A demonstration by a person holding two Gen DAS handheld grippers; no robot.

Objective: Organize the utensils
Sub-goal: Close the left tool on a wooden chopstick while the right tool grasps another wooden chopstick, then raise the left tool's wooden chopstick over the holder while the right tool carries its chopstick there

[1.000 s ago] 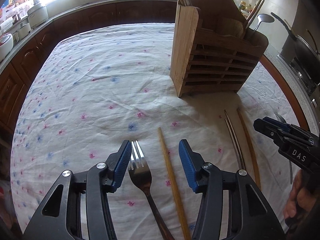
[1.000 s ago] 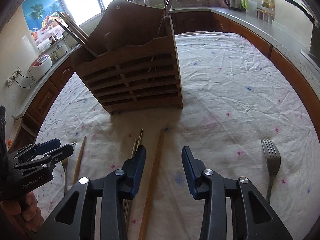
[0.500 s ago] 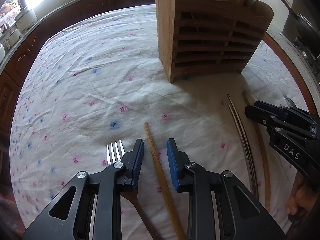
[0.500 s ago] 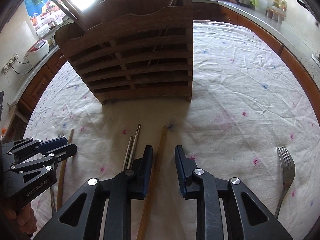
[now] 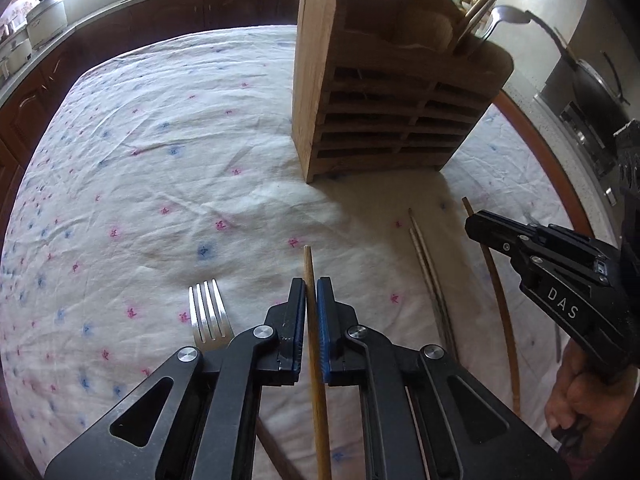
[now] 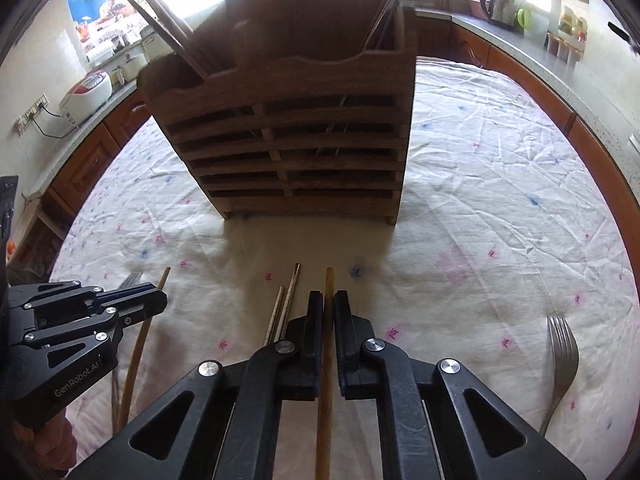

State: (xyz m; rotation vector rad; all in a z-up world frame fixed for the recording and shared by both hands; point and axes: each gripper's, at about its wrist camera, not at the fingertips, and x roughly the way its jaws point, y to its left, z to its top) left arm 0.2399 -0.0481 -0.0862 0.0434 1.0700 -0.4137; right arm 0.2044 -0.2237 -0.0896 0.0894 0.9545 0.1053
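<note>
Tablecloth (image 5: 160, 140), holder (image 5: 392, 120) well ahead; left tool (image 5: 311, 292), right tool (image 6: 328, 304) each pinching chopstick (image 5: 308, 264)

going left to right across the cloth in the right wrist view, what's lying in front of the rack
bent stick → metal chopsticks → chopstick, clamped in the right gripper → fork

On table in front of wooden holder (image 5: 396, 112): 2 wooden chopsticks (image 5: 316, 360) (image 5: 500, 300), 2 metal chopsticks (image 5: 430, 276), 2 forks (image 5: 208, 312) (image 6: 562, 364); 2 hand-held grippers (image 5: 311, 292) (image 6: 328, 304)
</note>
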